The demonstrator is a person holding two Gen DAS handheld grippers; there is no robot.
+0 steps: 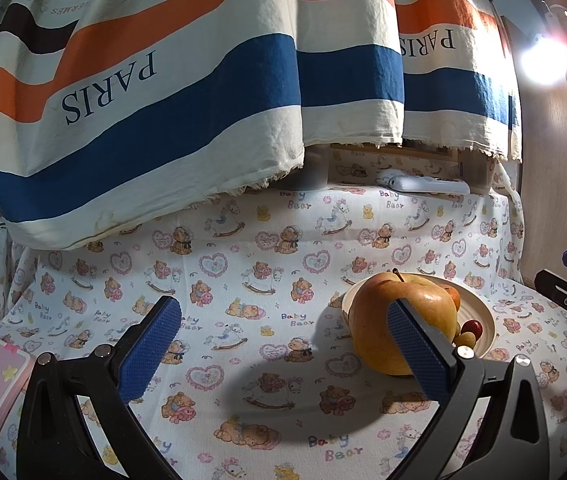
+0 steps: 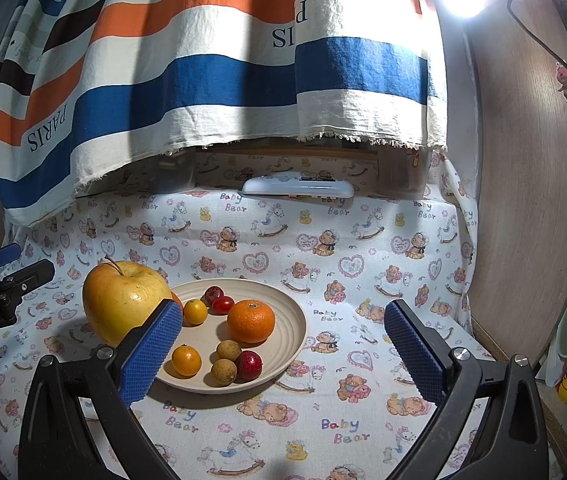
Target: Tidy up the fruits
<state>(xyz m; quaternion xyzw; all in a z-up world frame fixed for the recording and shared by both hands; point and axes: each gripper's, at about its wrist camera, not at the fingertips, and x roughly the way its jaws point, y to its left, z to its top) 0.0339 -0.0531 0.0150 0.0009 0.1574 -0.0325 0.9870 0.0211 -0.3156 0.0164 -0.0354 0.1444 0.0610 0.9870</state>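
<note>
big yellow apple (image 2: 123,306) sits on the bear-print cloth (image 2: 363,240), touching the left rim of the cream plate (image 2: 287,340) that holds 1 orange (image 2: 250,321) and small fruits. left gripper (image 1: 283,352) and right gripper (image 2: 283,354) both gape wide, gripping nothing.

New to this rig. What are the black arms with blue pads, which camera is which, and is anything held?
No robot here: a person holds a two-finger gripper in each hand, with a fisheye camera on each looking forward along its fingers. The blue pads line the jaws. One picture is from the left gripper, the other from the right gripper. Both stand open and hold nothing. On the teddy-bear cloth sits a cream plate with an orange and small fruits. A large yellow apple stands at the plate's left edge. A white remote lies at the back.
</note>
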